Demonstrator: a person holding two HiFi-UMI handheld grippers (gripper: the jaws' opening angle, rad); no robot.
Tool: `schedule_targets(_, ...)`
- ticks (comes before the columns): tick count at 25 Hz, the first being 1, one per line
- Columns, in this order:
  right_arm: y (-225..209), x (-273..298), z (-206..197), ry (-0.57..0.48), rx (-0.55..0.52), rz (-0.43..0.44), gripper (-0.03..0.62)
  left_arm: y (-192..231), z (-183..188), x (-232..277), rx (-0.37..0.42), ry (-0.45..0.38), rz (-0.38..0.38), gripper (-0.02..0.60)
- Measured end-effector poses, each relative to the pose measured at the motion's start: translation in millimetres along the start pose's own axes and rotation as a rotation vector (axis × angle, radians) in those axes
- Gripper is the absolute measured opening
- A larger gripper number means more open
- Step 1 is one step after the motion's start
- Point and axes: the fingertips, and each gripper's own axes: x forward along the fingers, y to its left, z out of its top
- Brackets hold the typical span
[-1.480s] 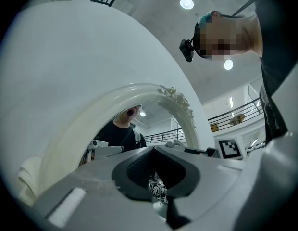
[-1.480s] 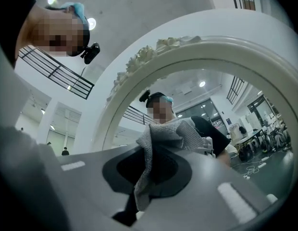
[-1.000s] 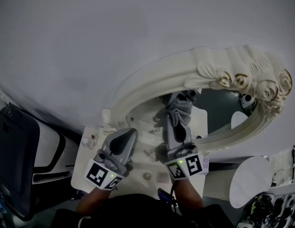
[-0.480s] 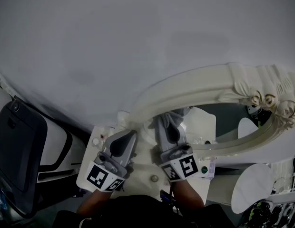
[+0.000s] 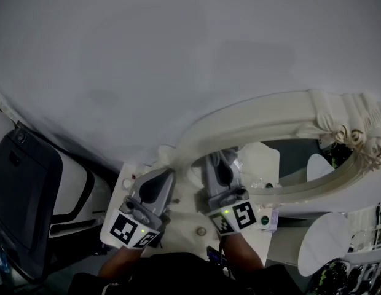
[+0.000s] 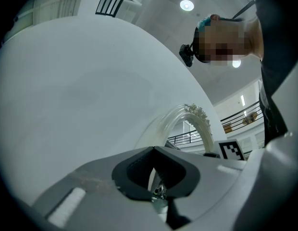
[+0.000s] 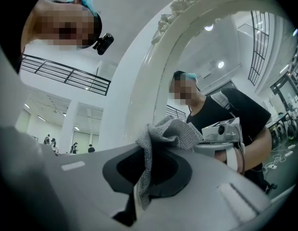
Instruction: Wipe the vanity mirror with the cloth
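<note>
At the lower left end of the oval mirror (image 5: 298,155), the right gripper (image 5: 222,165) is closed on a grey cloth (image 5: 222,157). It pinches one edge so the loose bunch stands proud of the tips, likely so the cloth meets the glass first. Its own view shows the cloth wedged between the closed jaws, with the cream carved frame (image 7: 161,52) arching above. The left gripper (image 5: 162,174) sits beside it over the white worktop (image 5: 178,211), jaws together with nothing between them, seemingly kept clear of the wiping. Compared with a second ago, the right gripper is lower, near the frame's bottom edge rather than high against the glass; the left has barely shifted
</note>
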Motion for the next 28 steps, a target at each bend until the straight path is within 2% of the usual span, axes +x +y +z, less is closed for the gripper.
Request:
schedule_targets(6, 2, -16, 19, -0.042, 0.012, -0.015, 0.017, -17, 5, 2, 0.010, -0.002, -0.024, 0.003)
schedule_targets(10, -11, -45, 38, -0.070, 0.027, -0.054, 0.017, -39, 5, 6, 0.012, 0.010, -0.047, 0.003)
schedule_targets(25, -127, -215, 117, -0.201, -0.024, -0.363, 0.017, -160, -5, 69, 0.036, 0.042, -0.254, 0.003)
schedule_targets(28, -145, -237, 131, -0.230, -0.031, -0.399, 0.017, -175, -8, 82, 0.039, 0.038, -0.280, 0.003)
